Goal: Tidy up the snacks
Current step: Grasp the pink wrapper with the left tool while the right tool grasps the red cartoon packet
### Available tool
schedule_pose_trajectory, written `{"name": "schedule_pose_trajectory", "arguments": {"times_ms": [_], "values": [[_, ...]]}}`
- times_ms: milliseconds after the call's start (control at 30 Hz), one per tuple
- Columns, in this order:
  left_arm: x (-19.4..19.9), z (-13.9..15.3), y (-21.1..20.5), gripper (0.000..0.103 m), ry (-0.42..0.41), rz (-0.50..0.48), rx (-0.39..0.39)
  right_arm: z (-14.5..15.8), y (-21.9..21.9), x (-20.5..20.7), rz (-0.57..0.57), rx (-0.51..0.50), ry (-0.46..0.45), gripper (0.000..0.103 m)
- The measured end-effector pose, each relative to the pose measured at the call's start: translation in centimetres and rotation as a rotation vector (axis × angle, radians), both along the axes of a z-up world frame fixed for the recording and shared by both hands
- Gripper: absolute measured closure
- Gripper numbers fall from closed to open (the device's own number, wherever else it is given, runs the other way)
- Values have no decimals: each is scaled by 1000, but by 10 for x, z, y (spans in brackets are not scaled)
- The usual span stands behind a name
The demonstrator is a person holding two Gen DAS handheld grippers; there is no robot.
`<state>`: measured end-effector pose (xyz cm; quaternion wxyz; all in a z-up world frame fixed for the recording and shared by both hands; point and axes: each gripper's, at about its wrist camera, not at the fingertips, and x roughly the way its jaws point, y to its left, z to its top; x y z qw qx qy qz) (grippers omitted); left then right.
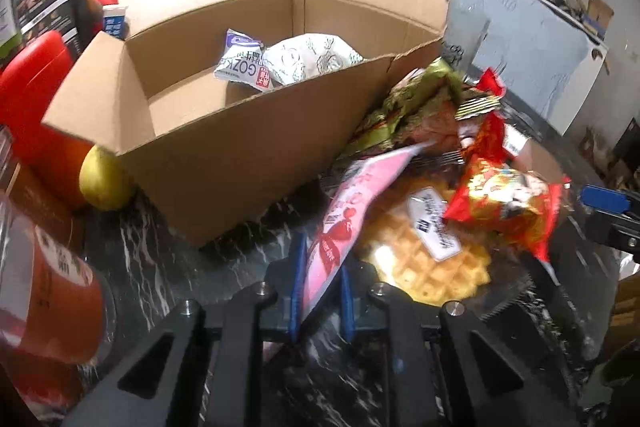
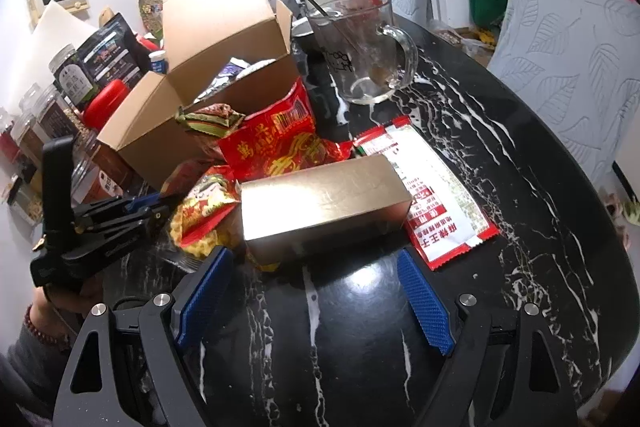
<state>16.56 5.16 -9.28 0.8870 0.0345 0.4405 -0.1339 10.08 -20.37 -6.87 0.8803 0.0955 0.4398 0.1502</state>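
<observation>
left claw point(image 1: 320, 291) clenched on pink packet point(image 1: 344, 219) | long axis toward cardboard box point(image 1: 224, 131) | right claw point(image 2: 316, 303) released

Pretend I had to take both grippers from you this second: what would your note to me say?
Left gripper: shut on the pink packet, which sticks up between its pads.
Right gripper: open, empty, facing the gold box without touching it.
Cardboard box: open, with two white packets already inside.
Left on the black marble table: the waffle pack, red snack bags, a green-gold packet, the flat red-and-white sachet and the gold box.
Next, probably: drop the pink packet into the cardboard box.
</observation>
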Motion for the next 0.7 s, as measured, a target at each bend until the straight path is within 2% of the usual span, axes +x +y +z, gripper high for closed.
{"name": "schedule_pose_trajectory", "arguments": {"times_ms": [133,267,333,533,700], "values": [[-20,11,0,90,-12,20,-41,4,0,0,4,-6,-20,18],[-37,15,6,94,29,59,-138,8,1,1,19,-8,-33,18],[-45,16,8,94,42,80,-161,10,3,0,26,-9,-42,18],[-48,0,8,94,80,105,-135,17,15,-1,76,5,-71,18],[-48,-8,11,94,80,131,-125,27,32,0,142,-10,-120,18]]}}
